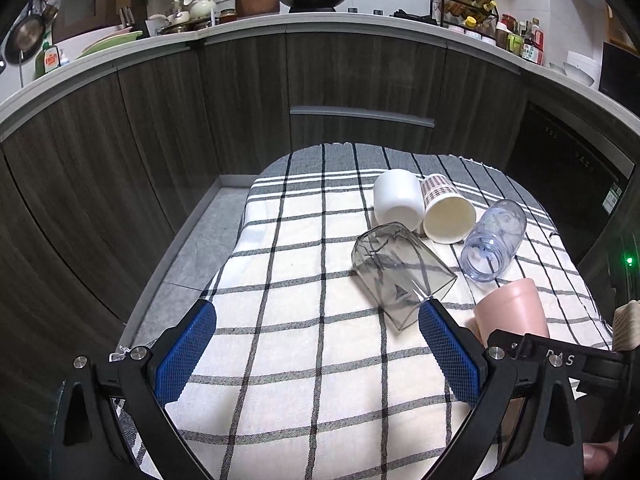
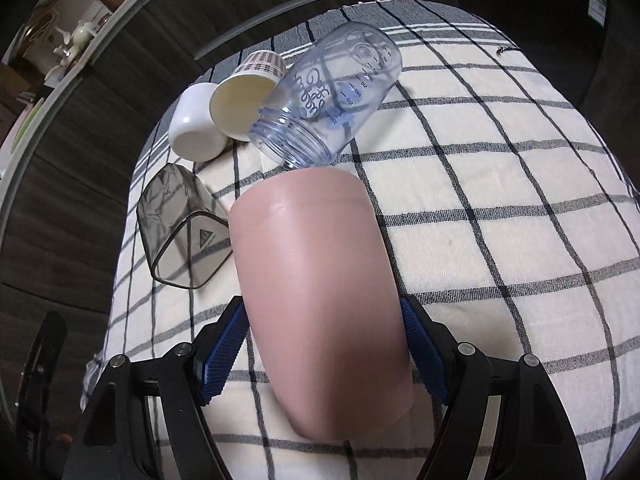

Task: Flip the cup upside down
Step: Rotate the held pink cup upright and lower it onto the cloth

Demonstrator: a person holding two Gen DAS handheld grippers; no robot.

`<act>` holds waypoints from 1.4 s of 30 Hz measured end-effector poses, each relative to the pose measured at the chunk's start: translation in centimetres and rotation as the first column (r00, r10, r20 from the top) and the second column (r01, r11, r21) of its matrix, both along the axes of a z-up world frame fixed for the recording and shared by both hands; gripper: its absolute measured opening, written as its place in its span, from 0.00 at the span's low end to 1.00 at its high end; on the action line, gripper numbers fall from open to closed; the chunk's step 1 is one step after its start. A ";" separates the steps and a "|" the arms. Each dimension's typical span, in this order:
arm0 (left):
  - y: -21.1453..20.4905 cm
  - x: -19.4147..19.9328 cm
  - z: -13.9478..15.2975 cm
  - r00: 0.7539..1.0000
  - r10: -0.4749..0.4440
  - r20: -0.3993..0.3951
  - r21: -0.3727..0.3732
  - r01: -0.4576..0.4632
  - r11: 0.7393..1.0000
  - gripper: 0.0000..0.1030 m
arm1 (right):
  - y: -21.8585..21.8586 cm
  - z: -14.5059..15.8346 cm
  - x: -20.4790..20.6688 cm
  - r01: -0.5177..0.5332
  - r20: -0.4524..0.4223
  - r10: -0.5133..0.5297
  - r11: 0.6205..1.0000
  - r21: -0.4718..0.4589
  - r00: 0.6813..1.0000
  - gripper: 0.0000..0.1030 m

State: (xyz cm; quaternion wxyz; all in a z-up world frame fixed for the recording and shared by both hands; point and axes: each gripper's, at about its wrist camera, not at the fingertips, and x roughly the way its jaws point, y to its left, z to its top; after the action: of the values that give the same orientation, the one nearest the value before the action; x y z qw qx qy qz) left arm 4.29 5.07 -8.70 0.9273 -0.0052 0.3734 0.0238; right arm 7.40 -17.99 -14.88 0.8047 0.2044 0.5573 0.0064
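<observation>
Your right gripper (image 2: 324, 344) clamps pink cup (image 2: 320, 292) by its sides, blue pads (image 2: 224, 356) pressed on both flanks, cup tilted over checked cloth (image 2: 500, 208). Your left gripper (image 1: 316, 344) hangs with fingers spread wide, holding nothing. Just beyond it smoky clear cup (image 1: 400, 272) lies on its side; far right, white cup (image 1: 398, 198), patterned paper cup (image 1: 446, 210), clear blue bottle (image 1: 494, 240) lie clustered
</observation>
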 end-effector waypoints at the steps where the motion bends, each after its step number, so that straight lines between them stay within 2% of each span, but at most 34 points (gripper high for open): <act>1: -0.1 0.0 0.0 1.000 0.001 0.003 0.003 -0.001 1.000 1.00 | -0.1 0.0 0.0 0.001 -0.002 -0.001 1.000 0.006 1.000 0.77; 2: -0.2 -0.1 0.1 1.000 0.000 0.006 0.008 0.000 1.000 1.00 | -0.2 0.1 0.0 0.002 0.000 -0.002 1.000 0.010 1.000 0.82; 4: -0.6 -0.3 0.4 1.000 -0.005 0.015 0.015 0.005 1.000 1.00 | -0.4 0.5 -0.2 0.005 0.013 -0.005 1.000 0.013 1.000 0.84; 8: -1.7 -0.7 0.9 0.999 -0.018 0.030 0.018 0.017 1.000 1.00 | -0.8 1.8 -0.7 -0.004 0.042 0.003 1.000 0.014 0.999 0.84; 13: -3.7 -1.4 1.4 0.998 -0.010 0.055 0.016 0.009 1.000 1.00 | -2.2 4.8 -2.4 -0.007 0.127 0.010 1.000 -0.018 0.992 0.84; 20: -8.6 -2.6 0.8 0.991 -0.079 0.106 0.032 0.076 0.997 1.00 | -5.8 9.7 -6.4 0.060 0.293 -0.006 0.983 -0.176 0.956 0.86; 24: -11.5 -3.1 0.1 0.981 -0.141 0.136 0.032 0.138 0.990 1.00 | -7.5 11.2 -8.1 0.108 0.354 -0.008 0.959 -0.261 0.935 0.86; 26: -12.6 -2.9 -0.4 0.979 -0.161 0.124 0.013 0.160 0.987 1.00 | -8.3 11.8 -8.8 0.135 0.380 -0.015 0.948 -0.289 0.925 0.87; 29: -14.2 -2.5 -1.6 0.978 -0.190 0.082 -0.020 0.192 0.981 1.00 | -9.5 12.3 -9.3 0.167 0.398 -0.035 0.939 -0.301 0.917 0.87; 34: -16.7 -3.3 -4.1 0.971 -0.230 0.057 -0.031 0.232 0.972 1.00 | -11.4 13.1 -10.6 0.218 0.430 -0.065 0.923 -0.317 0.901 0.87; 42: -17.3 -2.9 -6.2 0.981 -0.190 0.044 -0.040 0.192 0.981 0.99 | -12.5 11.6 -10.5 0.231 0.398 -0.102 0.928 -0.293 0.912 0.87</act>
State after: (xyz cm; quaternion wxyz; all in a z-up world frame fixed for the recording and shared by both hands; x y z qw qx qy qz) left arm 1.38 -12.25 -14.95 0.9323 0.0099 0.3540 -0.0734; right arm -3.11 -30.47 -3.29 0.9167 0.1075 0.3660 -0.1187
